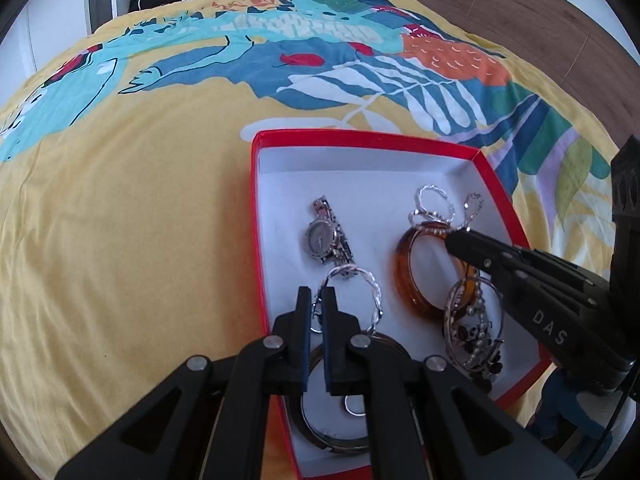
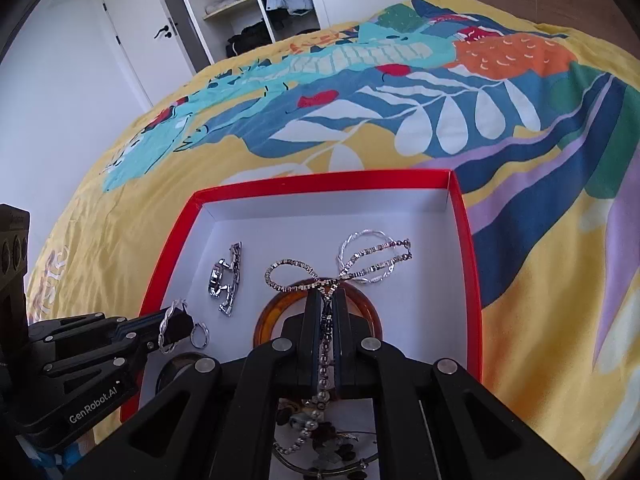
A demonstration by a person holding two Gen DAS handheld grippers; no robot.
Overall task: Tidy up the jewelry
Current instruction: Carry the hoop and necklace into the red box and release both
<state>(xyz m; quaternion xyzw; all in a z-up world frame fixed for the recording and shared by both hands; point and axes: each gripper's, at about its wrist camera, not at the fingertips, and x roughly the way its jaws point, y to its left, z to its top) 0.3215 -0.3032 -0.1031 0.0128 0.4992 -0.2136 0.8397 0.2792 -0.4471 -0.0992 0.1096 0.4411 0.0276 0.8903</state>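
Observation:
A red box (image 1: 360,136) with a white inside lies on the bed and holds jewelry; it also shows in the right wrist view (image 2: 320,182). My left gripper (image 1: 318,294) is shut on a twisted silver hoop (image 1: 370,284), seen too in the right wrist view (image 2: 170,326). My right gripper (image 2: 329,296) is shut on a silver chain (image 2: 352,260) that loops out ahead over an amber bangle (image 1: 404,276). A silver watch (image 1: 326,236) lies in the box's middle. A tangle of beaded bracelets (image 1: 474,332) lies near the right wall.
The box sits on a yellow bedspread (image 1: 120,200) with a blue and teal leaf print. A dark bangle (image 1: 344,440) and a small ring (image 1: 354,406) lie at the box's near end. A wardrobe and a door (image 2: 132,32) stand beyond the bed.

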